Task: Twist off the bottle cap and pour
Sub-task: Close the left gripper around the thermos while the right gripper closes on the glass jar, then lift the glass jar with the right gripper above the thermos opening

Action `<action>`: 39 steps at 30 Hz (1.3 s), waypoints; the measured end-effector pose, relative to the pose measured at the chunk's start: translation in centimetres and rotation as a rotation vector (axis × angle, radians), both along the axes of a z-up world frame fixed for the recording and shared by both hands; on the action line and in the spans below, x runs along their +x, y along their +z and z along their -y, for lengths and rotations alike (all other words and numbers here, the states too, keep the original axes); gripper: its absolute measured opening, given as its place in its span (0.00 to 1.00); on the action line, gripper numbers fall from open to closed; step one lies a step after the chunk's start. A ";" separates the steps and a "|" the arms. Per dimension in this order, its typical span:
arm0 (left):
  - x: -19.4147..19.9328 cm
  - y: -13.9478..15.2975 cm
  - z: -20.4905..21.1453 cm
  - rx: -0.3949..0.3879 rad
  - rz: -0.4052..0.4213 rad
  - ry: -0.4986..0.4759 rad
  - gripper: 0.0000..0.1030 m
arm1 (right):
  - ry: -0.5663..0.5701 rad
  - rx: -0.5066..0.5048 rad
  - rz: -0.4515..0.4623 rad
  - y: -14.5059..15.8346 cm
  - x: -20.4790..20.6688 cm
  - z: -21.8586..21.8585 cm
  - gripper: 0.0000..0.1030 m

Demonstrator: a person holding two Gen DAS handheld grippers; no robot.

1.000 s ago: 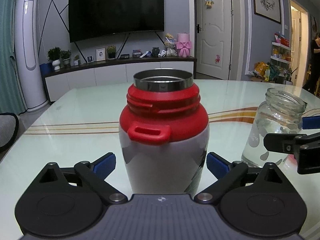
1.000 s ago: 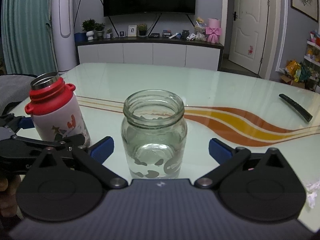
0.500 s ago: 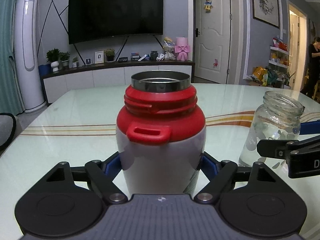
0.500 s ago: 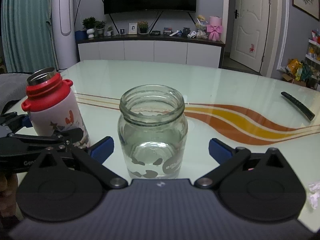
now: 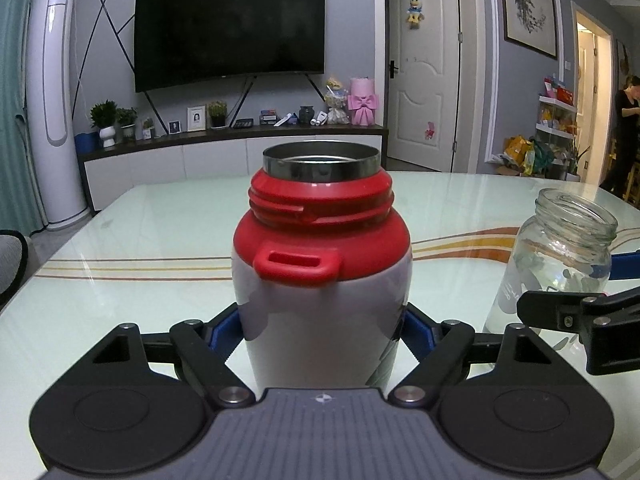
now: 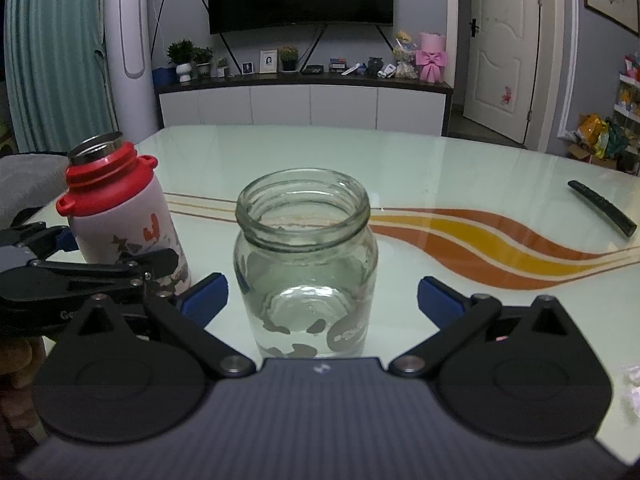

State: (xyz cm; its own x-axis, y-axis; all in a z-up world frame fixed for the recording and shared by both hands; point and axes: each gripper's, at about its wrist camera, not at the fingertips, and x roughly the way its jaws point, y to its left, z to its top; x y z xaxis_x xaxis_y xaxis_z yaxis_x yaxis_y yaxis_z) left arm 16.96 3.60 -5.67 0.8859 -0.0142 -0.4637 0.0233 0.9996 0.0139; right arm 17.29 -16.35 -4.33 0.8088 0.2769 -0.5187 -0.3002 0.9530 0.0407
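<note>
The left gripper clamps its jaws on the uncapped bottle for pouring, while the right gripper straddles the jar with jaws wide, apparently to steady it on the counter.

We're scanning for anything legible, and there's little. On the left gripper, in the right wrist view, we catch pale letters on its black arm that start "Ge", and the rest is cut off. The jar carries a worn grey label patch low on its glass with pale lettering, too blurred for us to read. The bottle shows only red and grey pictures, no words.
</note>
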 end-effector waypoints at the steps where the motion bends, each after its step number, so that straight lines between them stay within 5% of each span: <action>1: 0.0 0.0 0.0 -0.001 0.001 0.000 0.81 | 0.000 0.001 0.000 -0.1 0.0 -0.1 0.96; 15: 0.0 0.0 -0.3 -0.006 -0.001 0.011 0.81 | -0.018 0.008 -0.001 -0.6 0.1 -0.3 0.83; 19: -0.1 0.1 -0.4 -0.006 -0.002 0.012 0.81 | -0.021 0.011 -0.002 -0.8 0.2 -0.4 0.71; 39: 0.2 0.7 -0.5 -0.007 -0.001 0.015 0.81 | -0.032 0.010 0.012 -1.1 0.0 -0.8 0.68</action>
State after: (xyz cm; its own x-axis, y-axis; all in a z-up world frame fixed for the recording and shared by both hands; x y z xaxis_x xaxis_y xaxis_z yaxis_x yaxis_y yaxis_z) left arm 17.18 4.14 -4.96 0.8856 -0.0047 -0.4644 0.0088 0.9999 0.0066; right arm 17.31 -15.60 -5.48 0.8235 0.2563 -0.5062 -0.2703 0.9616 0.0470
